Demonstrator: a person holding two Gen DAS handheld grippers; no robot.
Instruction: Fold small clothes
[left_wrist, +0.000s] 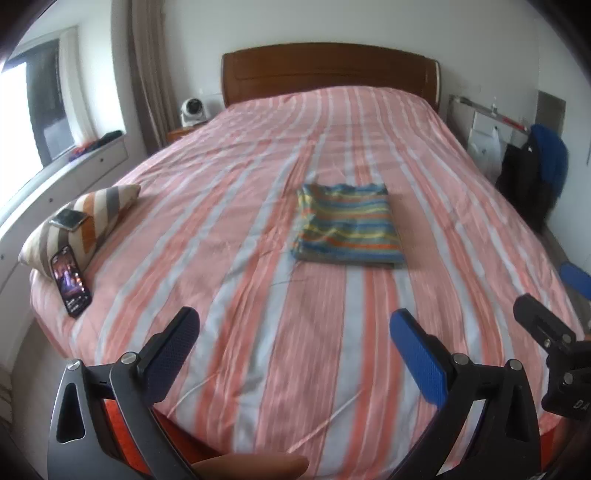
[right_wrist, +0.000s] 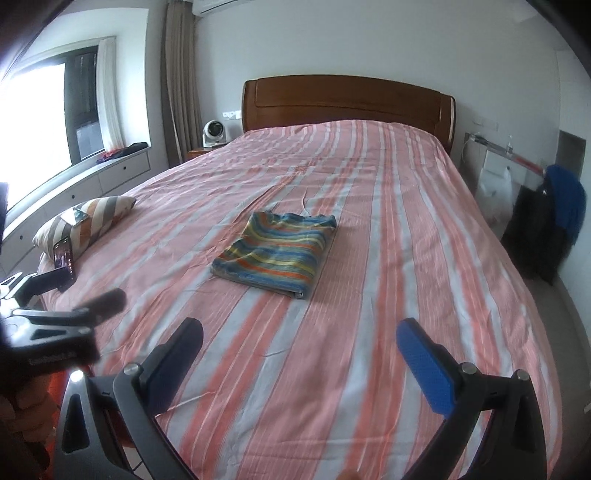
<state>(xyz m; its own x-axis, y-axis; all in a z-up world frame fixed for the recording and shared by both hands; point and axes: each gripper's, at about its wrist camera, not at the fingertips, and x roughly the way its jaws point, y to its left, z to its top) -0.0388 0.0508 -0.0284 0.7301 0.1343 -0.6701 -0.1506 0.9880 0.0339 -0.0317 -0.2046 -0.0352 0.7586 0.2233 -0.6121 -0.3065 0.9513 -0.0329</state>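
A small garment with blue, yellow, green and orange stripes (left_wrist: 349, 225) lies folded into a flat rectangle in the middle of the bed (left_wrist: 258, 177); it also shows in the right wrist view (right_wrist: 279, 253). My left gripper (left_wrist: 295, 328) is open and empty, held above the foot of the bed, well short of the garment. My right gripper (right_wrist: 301, 338) is open and empty too, beside the left one. Part of the right gripper shows at the right edge of the left wrist view (left_wrist: 554, 350). Part of the left gripper shows at the left of the right wrist view (right_wrist: 74, 314).
A striped cushion (left_wrist: 85, 218) lies at the bed's left edge with one phone on it (left_wrist: 68, 218) and another leaning against it (left_wrist: 70, 280). A wooden headboard (left_wrist: 328, 70), a small fan (left_wrist: 192, 109), window-side drawers (left_wrist: 55, 184) and hanging dark clothes (left_wrist: 532, 170) surround the bed.
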